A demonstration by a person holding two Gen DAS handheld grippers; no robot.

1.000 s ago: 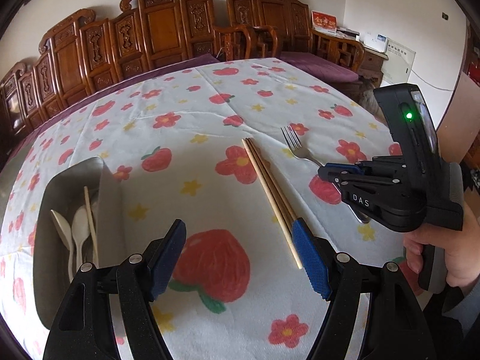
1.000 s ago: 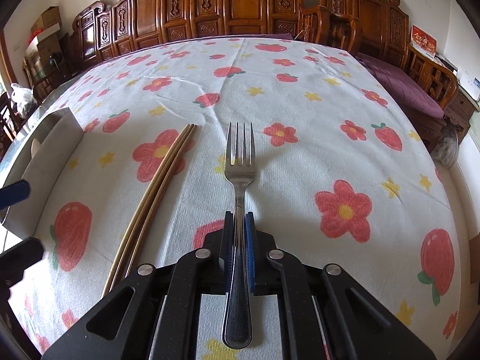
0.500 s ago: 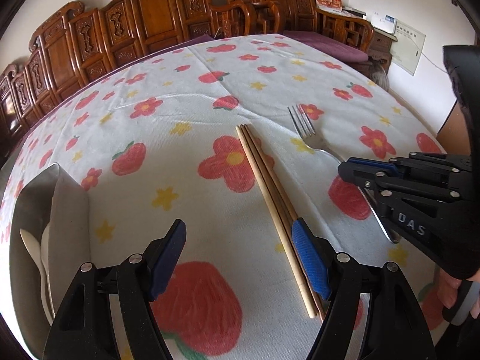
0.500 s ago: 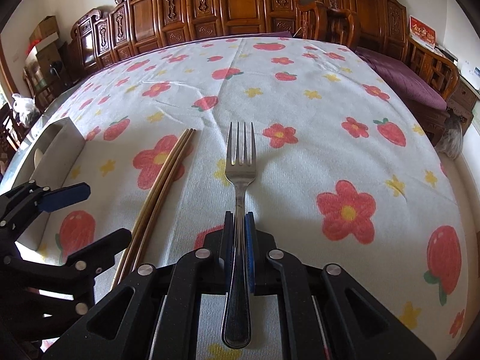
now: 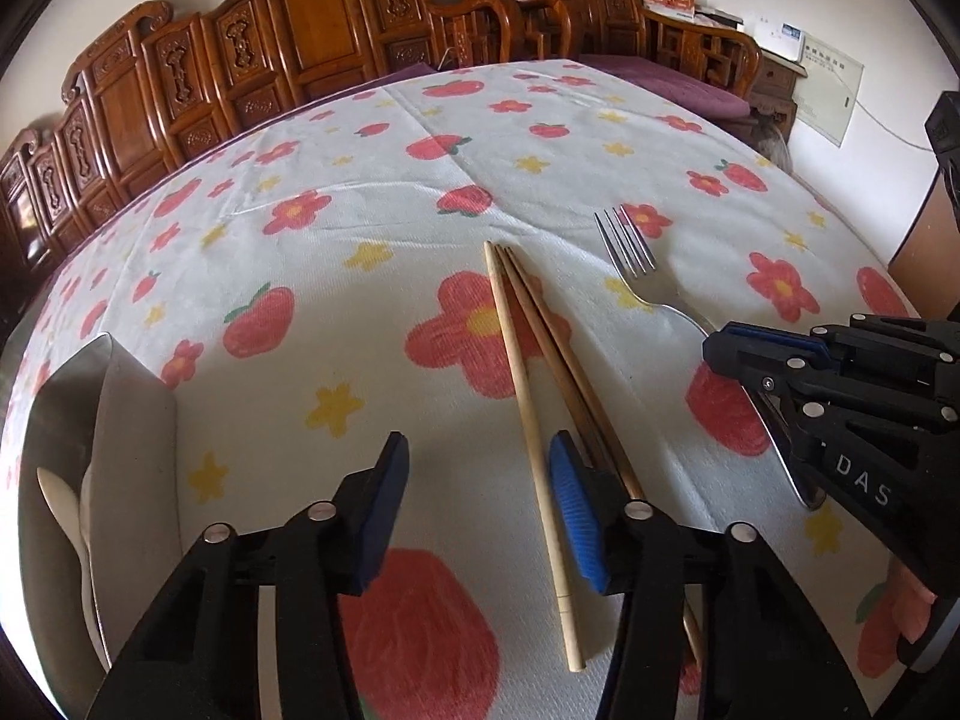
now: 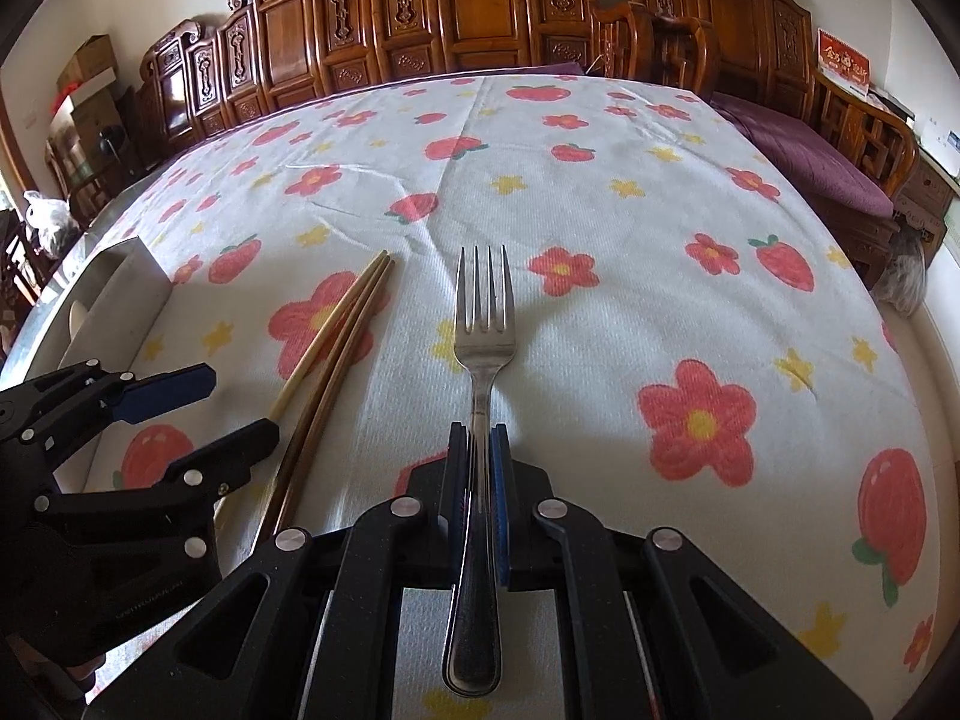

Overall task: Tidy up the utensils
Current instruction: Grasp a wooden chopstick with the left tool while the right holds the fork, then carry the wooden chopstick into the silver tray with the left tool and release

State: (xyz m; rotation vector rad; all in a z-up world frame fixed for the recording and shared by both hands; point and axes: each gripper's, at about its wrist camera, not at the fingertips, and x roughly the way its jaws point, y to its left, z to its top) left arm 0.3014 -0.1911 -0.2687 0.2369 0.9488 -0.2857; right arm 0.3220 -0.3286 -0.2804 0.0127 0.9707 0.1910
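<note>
A steel fork lies on the flowered tablecloth. My right gripper is shut on the fork's handle; it also shows in the left wrist view, where the fork points away. Wooden chopsticks lie left of the fork, also seen in the right wrist view. My left gripper is open low over the near ends of the chopsticks, one light chopstick between its fingers and its right finger over the darker ones. It shows open in the right wrist view.
A metal tray at the left table edge holds white spoons; it shows in the right wrist view. Carved wooden chairs line the far side. A purple-cushioned bench stands at right.
My left gripper has moved forward and right, down toward the chopsticks. The right gripper stays shut on the fork in the same place.
</note>
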